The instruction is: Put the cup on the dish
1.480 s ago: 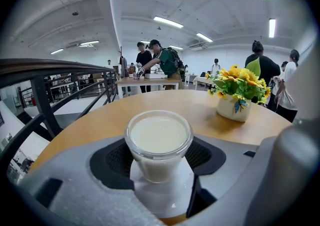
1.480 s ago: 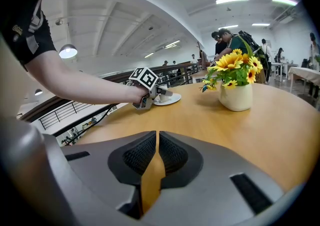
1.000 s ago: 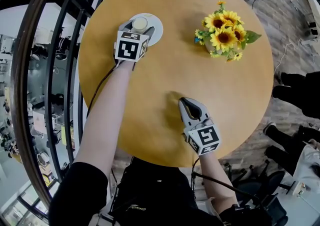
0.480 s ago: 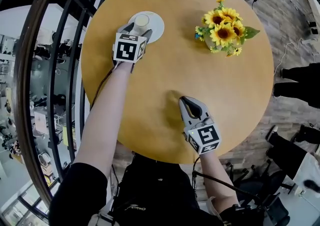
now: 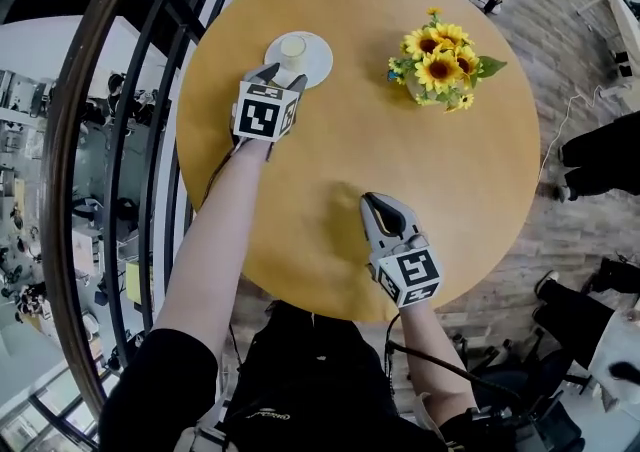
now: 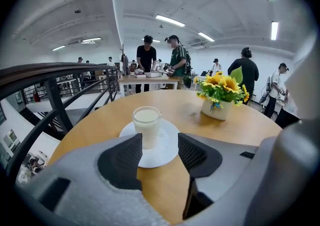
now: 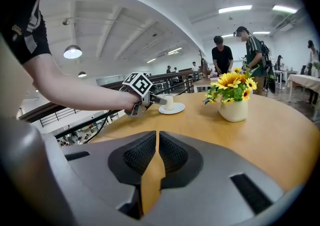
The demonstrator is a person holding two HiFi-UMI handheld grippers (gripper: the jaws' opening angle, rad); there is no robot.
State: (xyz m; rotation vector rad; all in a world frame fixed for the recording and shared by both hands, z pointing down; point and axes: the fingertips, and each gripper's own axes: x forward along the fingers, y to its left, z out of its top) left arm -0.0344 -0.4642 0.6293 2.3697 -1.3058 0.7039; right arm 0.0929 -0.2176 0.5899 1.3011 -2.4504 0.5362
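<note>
The left tongs (image 6: 159,149) are standing fairly wide, their jaws having just been closing a little with nothing between them; the black, finely ribbed pads are flanking bare space, and the cup (image 6: 146,126) is sitting just beyond their tips, apart from them. The cup is standing upright near the middle of the dish (image 6: 170,137), in the upper left of the head view, so the placing is looking done, and the spread jaws are suiting a cup let go rather than gripped. The right tongs (image 7: 157,146) are sitting low in the middle of the head view with their jaws drawn together to a thin slit and holding nothing (they are seeming to have no part in this job), hovering idle over bare wood. The bodies of both tongs are showing as matte grey, rounded shells. The cup is looking like a clear, straight-sided tumbler filled with something milky white, so tipping it is the risk; the dish is a smooth, round, shallow white saucer, wide enough to be leaving a margin all around the cup. The counter (image 5: 400,170) is a round, smooth, honey-coloured top, and a white pot of sunflowers (image 5: 440,65) is standing well apart toward the upper right.
</note>
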